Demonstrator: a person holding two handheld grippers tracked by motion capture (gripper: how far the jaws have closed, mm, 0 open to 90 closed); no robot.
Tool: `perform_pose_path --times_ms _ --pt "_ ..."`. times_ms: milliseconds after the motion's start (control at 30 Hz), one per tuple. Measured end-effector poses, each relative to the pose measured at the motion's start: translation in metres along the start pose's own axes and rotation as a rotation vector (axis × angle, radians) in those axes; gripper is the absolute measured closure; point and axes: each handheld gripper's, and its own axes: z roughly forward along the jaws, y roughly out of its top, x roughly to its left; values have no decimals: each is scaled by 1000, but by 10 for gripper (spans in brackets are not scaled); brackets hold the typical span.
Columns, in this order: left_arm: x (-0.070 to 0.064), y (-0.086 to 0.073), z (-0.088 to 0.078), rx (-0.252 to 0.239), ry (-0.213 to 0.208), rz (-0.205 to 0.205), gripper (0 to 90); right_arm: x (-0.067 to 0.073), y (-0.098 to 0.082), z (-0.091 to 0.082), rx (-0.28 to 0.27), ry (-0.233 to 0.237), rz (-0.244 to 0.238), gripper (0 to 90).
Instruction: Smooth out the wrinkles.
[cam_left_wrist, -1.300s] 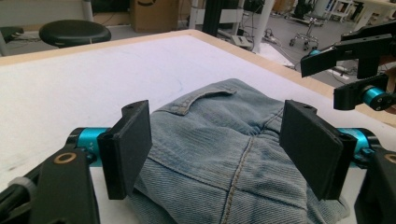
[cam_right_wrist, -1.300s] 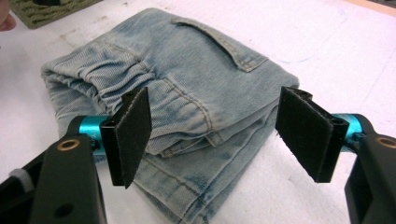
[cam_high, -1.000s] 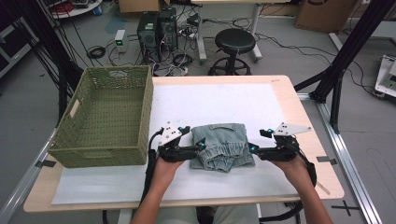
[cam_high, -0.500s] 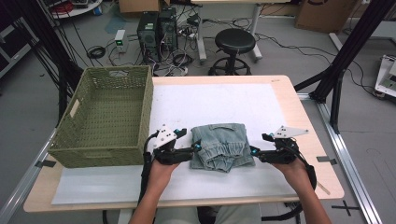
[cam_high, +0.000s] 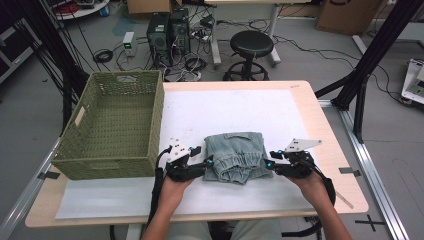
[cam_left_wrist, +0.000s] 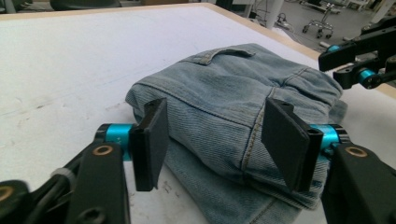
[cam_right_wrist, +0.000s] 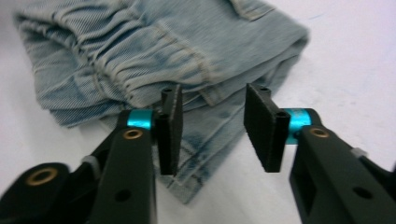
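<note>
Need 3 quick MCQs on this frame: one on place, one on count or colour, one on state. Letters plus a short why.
1. The folded jeans lie:
A. in the basket
B. on the table between both grippers
C. on the stool

2. Colour of the wicker basket:
A. green
B. red
C. white

3. The left gripper jaws:
A. clamped flat together
B. apart, denim edge between them
C. holding a cable

Answers: B, the jeans sit on the white mat with the right gripper opposite the left one; A, its weave is olive green; B, both pads stand apart beside the fold, having just been closing.
</note>
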Motion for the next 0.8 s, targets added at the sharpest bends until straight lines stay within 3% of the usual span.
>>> perform_pose_path --times_ms 133,200,300,433,533,633,733,800 --pt "2 -2 -1 10 7 -13 482 6 -1 12 87 23 -42 652" --pt "2 -3 0 12 7 -20 487 6 -4 21 176 38 -37 659" --pt "1 -4 0 17 7 -27 487 2 -5 20 166 57 4 662" --pt "1 -7 0 35 -2 -35 487 3 -4 18 181 66 -9 660" --pt "0 -11 1 59 6 -38 551 1 -4 14 168 83 -1 609" --pt "-1 -14 5 97 5 -35 608 -1 -3 8 102 85 9 520" --pt "-4 -17 10 157 4 -29 633 -5 -2 2 34 68 33 494" --pt "-6 -19 13 182 0 -33 661 -5 -2 0 18 58 42 486"
